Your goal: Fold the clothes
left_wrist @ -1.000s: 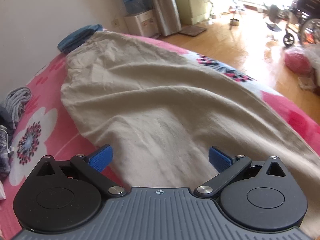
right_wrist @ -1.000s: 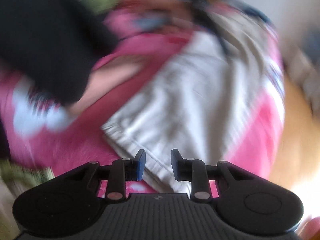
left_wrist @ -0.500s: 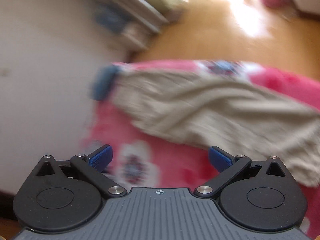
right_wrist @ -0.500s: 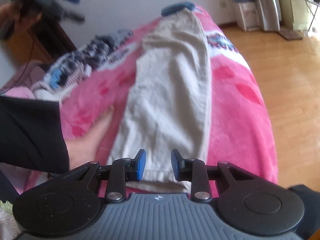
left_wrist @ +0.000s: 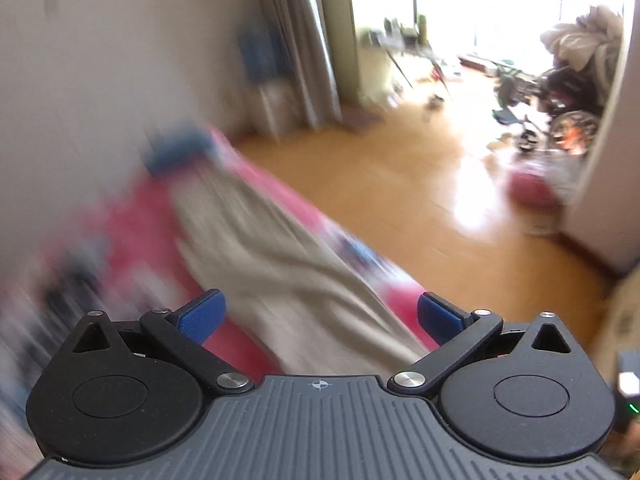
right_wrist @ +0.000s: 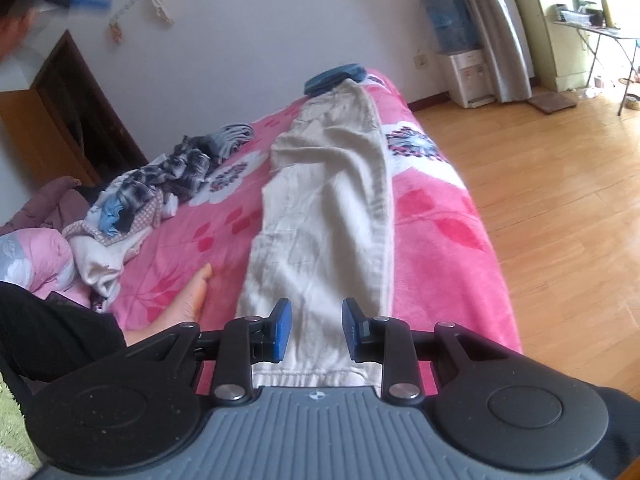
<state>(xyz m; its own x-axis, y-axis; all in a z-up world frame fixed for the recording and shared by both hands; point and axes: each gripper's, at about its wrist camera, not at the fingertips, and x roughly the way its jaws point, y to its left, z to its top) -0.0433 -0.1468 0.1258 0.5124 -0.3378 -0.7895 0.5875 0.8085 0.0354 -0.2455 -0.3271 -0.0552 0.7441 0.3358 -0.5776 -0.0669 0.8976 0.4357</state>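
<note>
Seen from the left wrist, the left gripper (left_wrist: 318,316) stands wide open and empty above the blurred beige trousers (left_wrist: 280,264), which run away from it up the pink bed (left_wrist: 132,220) toward the wall. From the right wrist, the right gripper (right_wrist: 316,330), partly open with nothing between its pads, sits just over the trousers' (right_wrist: 328,216) near end, so the right hand looks nearer; the garment's long axis points straight ahead toward the blue cushion (right_wrist: 334,76).

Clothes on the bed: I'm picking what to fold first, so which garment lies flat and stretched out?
The beige trousers, spread lengthwise along the pink blanket. The plaid shirt and other clothes sit crumpled in a heap; the blue garment lies bunched at the far end.
</note>
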